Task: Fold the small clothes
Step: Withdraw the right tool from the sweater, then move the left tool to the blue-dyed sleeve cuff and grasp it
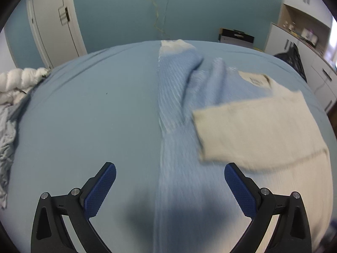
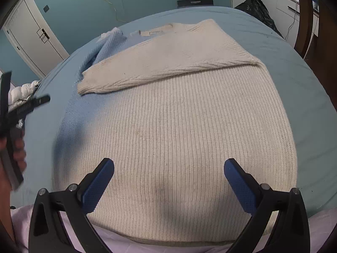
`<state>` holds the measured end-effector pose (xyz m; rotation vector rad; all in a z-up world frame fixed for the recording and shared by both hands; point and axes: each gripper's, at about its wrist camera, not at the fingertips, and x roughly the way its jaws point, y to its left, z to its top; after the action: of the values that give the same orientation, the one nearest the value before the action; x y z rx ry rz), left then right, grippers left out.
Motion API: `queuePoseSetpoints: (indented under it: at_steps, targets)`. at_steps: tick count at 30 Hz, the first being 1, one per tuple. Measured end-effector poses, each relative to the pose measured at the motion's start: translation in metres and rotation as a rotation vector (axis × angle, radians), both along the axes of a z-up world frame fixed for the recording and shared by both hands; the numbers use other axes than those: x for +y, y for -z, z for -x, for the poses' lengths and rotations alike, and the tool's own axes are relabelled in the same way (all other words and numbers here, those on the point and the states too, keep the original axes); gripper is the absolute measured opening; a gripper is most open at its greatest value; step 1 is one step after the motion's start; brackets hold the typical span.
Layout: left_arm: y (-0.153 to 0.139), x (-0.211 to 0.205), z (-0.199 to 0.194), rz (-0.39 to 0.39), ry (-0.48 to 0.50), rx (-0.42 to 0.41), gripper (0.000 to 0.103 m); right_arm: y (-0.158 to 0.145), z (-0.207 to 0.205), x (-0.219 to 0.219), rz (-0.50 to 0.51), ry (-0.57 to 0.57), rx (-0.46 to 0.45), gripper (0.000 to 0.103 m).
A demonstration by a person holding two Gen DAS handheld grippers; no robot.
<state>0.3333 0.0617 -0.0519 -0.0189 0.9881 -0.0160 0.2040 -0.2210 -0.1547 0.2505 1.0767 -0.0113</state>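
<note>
A knitted sweater, cream on the body (image 2: 185,130) and pale blue along one side (image 1: 179,109), lies flat on the blue bed sheet (image 1: 84,105). A cream sleeve (image 2: 160,63) is folded across its chest; in the left wrist view the same sleeve (image 1: 252,130) lies at the right. The blue sleeve (image 1: 177,78) stretches away toward the far edge. My left gripper (image 1: 170,186) hangs open over the sweater's blue edge, holding nothing. My right gripper (image 2: 169,184) is open above the cream hem, also holding nothing. The left gripper's body and a hand (image 2: 16,145) show blurred at the left of the right wrist view.
A white duvet (image 1: 19,82) and crumpled sheet (image 1: 6,139) lie at the bed's left edge. Beyond the bed are a teal wall, a white door (image 1: 52,21), a dark box (image 1: 236,35), a black bag (image 2: 257,10) and white cabinets (image 1: 305,48). Pink cloth (image 2: 118,244) lies at the near edge.
</note>
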Motion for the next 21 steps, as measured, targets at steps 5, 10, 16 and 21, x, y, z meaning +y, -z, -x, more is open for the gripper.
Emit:
queuePoseSetpoints:
  at_steps: [5,10,16,21]
  targets:
    - [0.023,0.028,-0.077,0.013,-0.038,0.014,0.103,0.003,-0.002,0.003,-0.006,-0.001,0.022,0.102]
    - [0.036,0.032,-0.139,0.044,-0.029,-0.02,0.103,0.013,-0.005,0.006,-0.026,-0.013,0.051,0.102]
    - [0.056,0.014,-0.193,0.139,-0.013,0.002,0.103,0.03,-0.01,0.018,0.006,-0.061,0.106,0.102]
    - [0.086,0.015,-0.218,0.24,-0.087,0.131,0.078,0.037,-0.01,0.022,0.024,-0.091,0.13,0.102]
